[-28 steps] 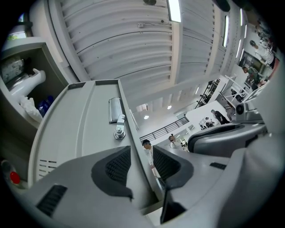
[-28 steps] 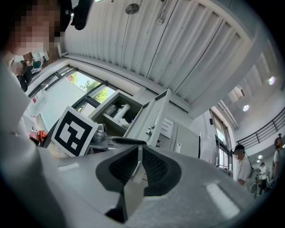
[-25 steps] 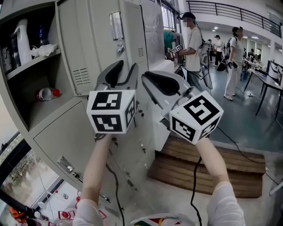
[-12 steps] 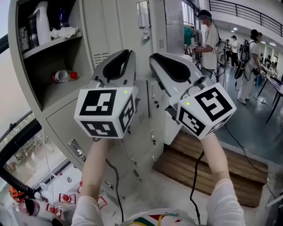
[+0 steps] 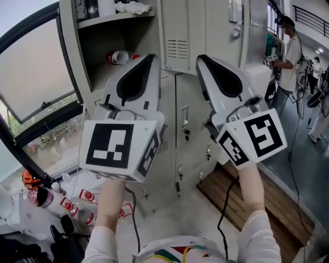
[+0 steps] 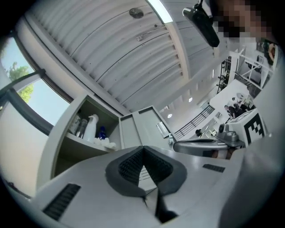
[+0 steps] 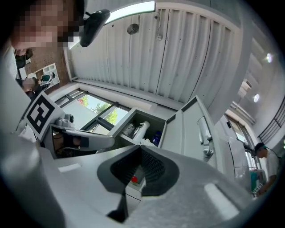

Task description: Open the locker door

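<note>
Locker bank: upper-left compartment stands open, with its vented door just to the right, apparently swung back. Task judged complete. Upper shelf holds bottles and a white cloth; a red-capped bottle lies below. Left gripper and right gripper have just closed on nothing, clear of the lockers

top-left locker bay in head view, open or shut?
Open. The bay shows its inside: a shelf with a white cloth, and a bottle lying on its side below. No door covers it.
</note>
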